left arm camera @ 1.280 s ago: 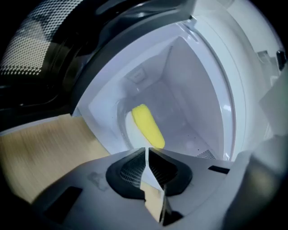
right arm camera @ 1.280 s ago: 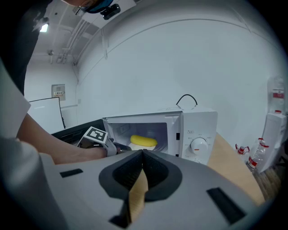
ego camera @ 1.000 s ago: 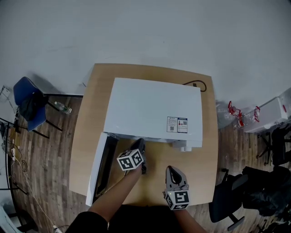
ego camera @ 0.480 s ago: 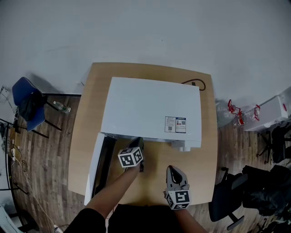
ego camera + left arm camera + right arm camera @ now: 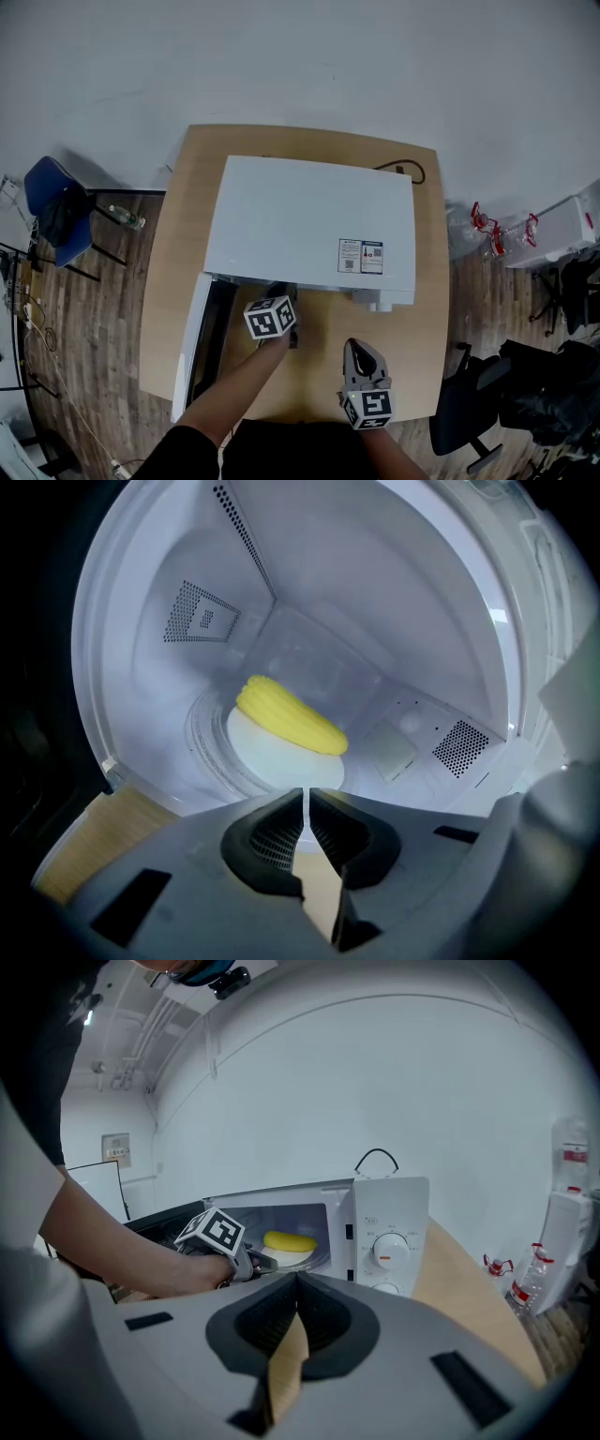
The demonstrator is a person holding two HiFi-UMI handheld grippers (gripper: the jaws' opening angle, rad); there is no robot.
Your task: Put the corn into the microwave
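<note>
Table (image 5: 167, 281) carries the microwave (image 5: 309, 220) across its back half. The door (image 5: 190, 356) hangs open twd the front-left corner. L gripper (image 5: 304, 797) sits at the oven mouth, jaws closed tight w/ nothing between them. R gripper (image 5: 296, 1286) waits near the table's front edge, right of centre, jaws also together & empty. Plate (image 5: 267, 754) is on the oven floor w/ the corn (image 5: 289, 716) lying on it, clear of the L jaws. Vs a sec ago almost nothing shifts: L gripper stays at the opening, R one stays put. Reads as corn delivered & let go; prob. only backing out & closing the door remain.
</note>
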